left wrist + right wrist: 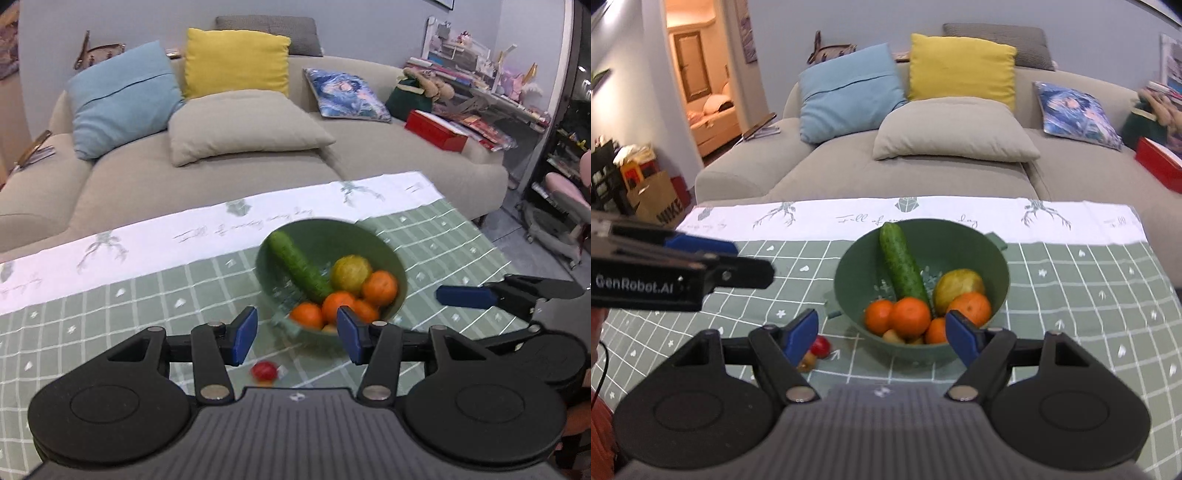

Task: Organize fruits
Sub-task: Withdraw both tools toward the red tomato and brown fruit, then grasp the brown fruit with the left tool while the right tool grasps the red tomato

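A green bowl (332, 240) (960, 251) stands on the checked tablecloth. In it lie a cucumber (299, 271) (903, 267), a yellowish round fruit (351, 273) (958, 286) and several oranges (380, 288) (910, 317). A small red fruit (264, 371) (820, 345) lies on the cloth in front of the bowl, with a small yellowish piece (808, 361) beside it. My left gripper (297, 336) hovers open above the bowl's near edge, holding nothing. My right gripper (882, 338) is open and empty too, close to the bowl's front. Each shows in the other's view: right gripper (469, 295), left gripper (731, 258).
The green checked tablecloth (1089, 288) has a white band (849, 218) at its far edge. Behind the table stands a beige sofa (923, 177) with several cushions. A red box (436, 129) lies on the sofa's right end, and paper bags (657, 199) stand on the floor at left.
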